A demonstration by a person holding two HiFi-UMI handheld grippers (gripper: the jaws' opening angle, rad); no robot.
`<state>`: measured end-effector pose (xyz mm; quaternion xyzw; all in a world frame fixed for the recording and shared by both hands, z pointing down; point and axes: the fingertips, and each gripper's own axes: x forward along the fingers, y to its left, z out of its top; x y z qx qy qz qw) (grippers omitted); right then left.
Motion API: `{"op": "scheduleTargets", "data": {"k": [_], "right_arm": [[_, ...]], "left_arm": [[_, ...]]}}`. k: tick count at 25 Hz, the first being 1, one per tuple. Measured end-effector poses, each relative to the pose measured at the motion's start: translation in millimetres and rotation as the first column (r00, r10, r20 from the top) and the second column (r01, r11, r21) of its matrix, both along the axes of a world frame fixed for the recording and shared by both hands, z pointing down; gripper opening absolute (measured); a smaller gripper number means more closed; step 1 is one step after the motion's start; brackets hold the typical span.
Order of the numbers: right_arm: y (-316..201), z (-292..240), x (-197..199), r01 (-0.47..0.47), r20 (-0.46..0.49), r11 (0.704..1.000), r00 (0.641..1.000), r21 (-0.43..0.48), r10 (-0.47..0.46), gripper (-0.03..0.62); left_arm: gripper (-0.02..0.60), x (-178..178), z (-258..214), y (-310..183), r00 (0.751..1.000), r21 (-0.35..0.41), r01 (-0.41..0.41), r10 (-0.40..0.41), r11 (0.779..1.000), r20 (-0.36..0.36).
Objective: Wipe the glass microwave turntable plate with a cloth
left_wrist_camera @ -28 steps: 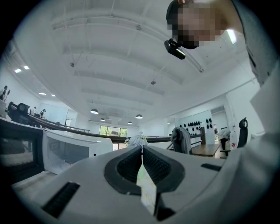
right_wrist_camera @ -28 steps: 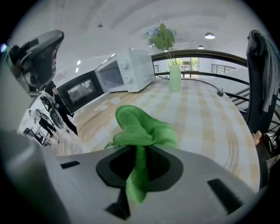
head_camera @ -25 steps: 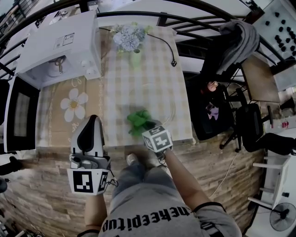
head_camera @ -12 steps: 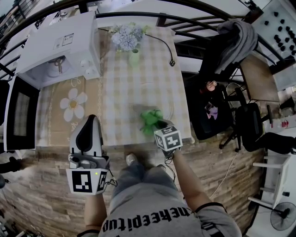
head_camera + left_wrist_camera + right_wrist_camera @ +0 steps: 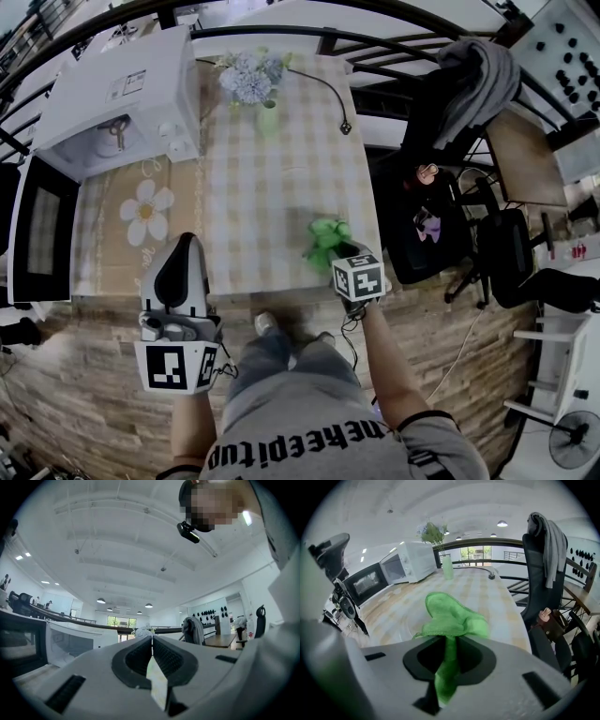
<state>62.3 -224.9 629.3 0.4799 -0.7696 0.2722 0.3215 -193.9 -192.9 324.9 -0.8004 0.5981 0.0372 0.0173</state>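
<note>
My right gripper is shut on a bright green cloth, low over the checked tablecloth near the table's front right corner. The right gripper view shows the cloth bunched in front of the closed jaws, part of it hanging between them. Just left of the cloth a faint curved line on the table looks like the clear glass plate's rim. I cannot make the plate out in the head view. My left gripper is held off the table's front edge, pointing up. It is shut, with a thin pale strip in the seam.
A white microwave stands at the table's back left, its door swung open. A vase of flowers and a black cable lie at the back. A chair draped with grey clothing stands right of the table.
My right gripper has carried the green cloth to the right along the table's front, towards the right corner. The left gripper has stayed where it was.
</note>
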Motion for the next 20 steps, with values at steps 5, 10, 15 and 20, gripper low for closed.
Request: {"op": "scheduleTargets", "data": {"k": [5, 10, 15, 20], "right_arm": [[-2.5, -0.4, 18.5, -0.009, -0.026, 1.000, 1.000, 0.007, 0.009, 0.059], [-3.8, 1.2, 29.9, -0.030, -0.013, 1.000, 0.999, 0.004, 0.031, 0.060], [-2.2, -9.2, 24.7, -0.013, 0.009, 1.000, 1.000, 0.014, 0.013, 0.060], [5.2, -44.8, 19.8, 0.000, 0.089, 0.995, 0.996, 0.095, -0.009, 0.060]], "left_arm": [[0.011, 7.3, -3.1, 3.7, 1.000, 0.003, 0.010, -0.010, 1.000, 0.005], [0.011, 14.9, -5.9, 13.5, 1.000, 0.005, 0.025, -0.025, 1.000, 0.005], [0.011, 23.4, -13.1, 28.2, 0.999, 0.014, 0.040, -0.040, 0.999, 0.010], [0.011, 28.1, -25.0, 42.4, 0.997, 0.033, 0.071, -0.072, 0.997, 0.012]]}}
